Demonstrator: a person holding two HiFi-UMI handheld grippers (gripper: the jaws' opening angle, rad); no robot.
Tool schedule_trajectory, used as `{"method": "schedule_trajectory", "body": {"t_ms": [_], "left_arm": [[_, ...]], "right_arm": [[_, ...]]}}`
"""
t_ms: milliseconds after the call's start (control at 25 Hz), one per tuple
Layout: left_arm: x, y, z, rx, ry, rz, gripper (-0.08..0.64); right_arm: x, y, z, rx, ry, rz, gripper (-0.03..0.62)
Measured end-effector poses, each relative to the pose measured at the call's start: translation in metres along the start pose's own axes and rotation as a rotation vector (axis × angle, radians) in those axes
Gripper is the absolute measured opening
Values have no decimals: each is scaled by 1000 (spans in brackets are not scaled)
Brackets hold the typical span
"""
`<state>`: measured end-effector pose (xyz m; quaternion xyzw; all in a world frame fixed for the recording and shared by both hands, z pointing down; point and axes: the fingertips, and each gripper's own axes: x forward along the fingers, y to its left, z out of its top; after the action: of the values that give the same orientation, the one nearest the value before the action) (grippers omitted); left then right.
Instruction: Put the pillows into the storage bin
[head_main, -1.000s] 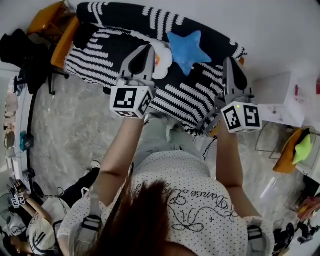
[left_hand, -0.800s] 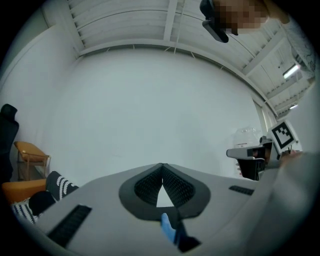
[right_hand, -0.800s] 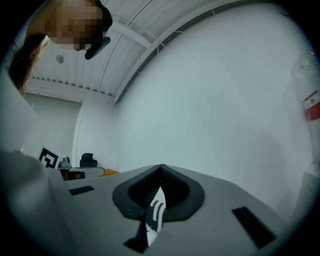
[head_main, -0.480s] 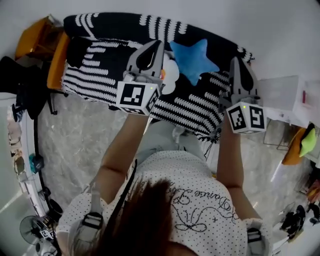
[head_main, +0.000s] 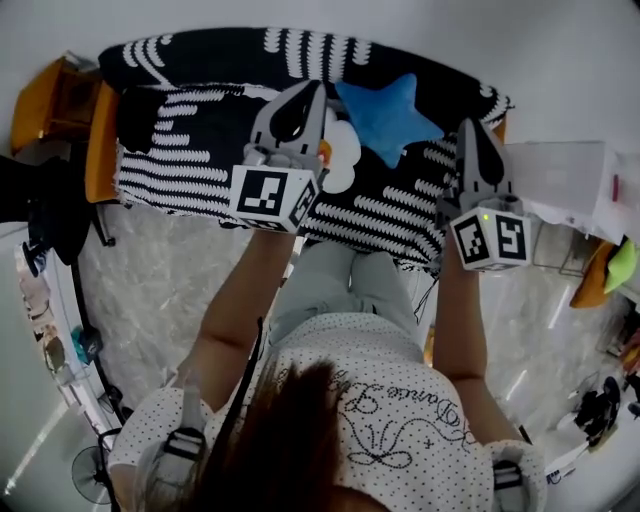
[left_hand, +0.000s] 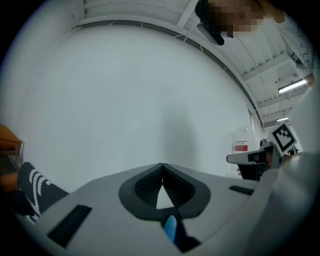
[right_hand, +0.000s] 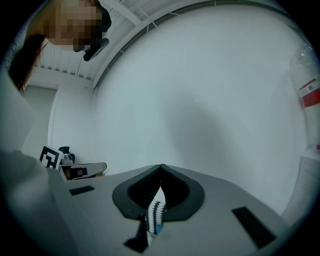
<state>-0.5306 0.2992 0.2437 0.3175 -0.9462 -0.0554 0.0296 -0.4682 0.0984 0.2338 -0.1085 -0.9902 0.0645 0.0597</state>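
A blue star pillow (head_main: 388, 115) and a white round pillow with an orange spot (head_main: 342, 158) lie on a sofa draped in a black-and-white striped blanket (head_main: 190, 135). My left gripper (head_main: 303, 90) hovers above the blanket just left of the white pillow, shut and holding nothing. My right gripper (head_main: 470, 128) hangs over the sofa's right end, also shut and holding nothing. In the left gripper view the jaws (left_hand: 162, 165) meet against a white wall, with a sliver of the blue pillow (left_hand: 170, 228) below them. The right gripper view (right_hand: 161, 166) shows a strip of striped blanket (right_hand: 155, 215) under the jaws.
A pale translucent box (head_main: 560, 190) stands right of the sofa. Orange furniture (head_main: 58, 100) and dark clutter sit at the left. An orange and green object (head_main: 610, 272) is at the far right. Marbled floor (head_main: 160, 290) lies before the sofa, and a fan (head_main: 90, 470) is at bottom left.
Both grippers stay shut and raised. The head view has swung, so the sofa now lies more level and further left in the frame, while the grippers keep nearly the same places.
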Motion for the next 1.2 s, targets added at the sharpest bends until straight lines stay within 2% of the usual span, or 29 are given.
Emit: {"method": "schedule_trajectory", "body": {"t_ms": [360,760,920,1080,1200], "left_arm": [[34,14,-50,-36,34,66,5],[70,37,-122,-62,101,129,5],[84,45,-147,-64,116,137,5],[94,48,-169,-60,144,134,5],[102,50,-187,-70,161,135,5]], "right_arm": [[42,-44,-56,48,79,7,11],[101,-90,-148,119,177,-8,34],[129,-101,-190,144,218,-11,62],[153,-112,-229,202,261,-27,143],[168,-122,-253,230,285,-37,169]]}}
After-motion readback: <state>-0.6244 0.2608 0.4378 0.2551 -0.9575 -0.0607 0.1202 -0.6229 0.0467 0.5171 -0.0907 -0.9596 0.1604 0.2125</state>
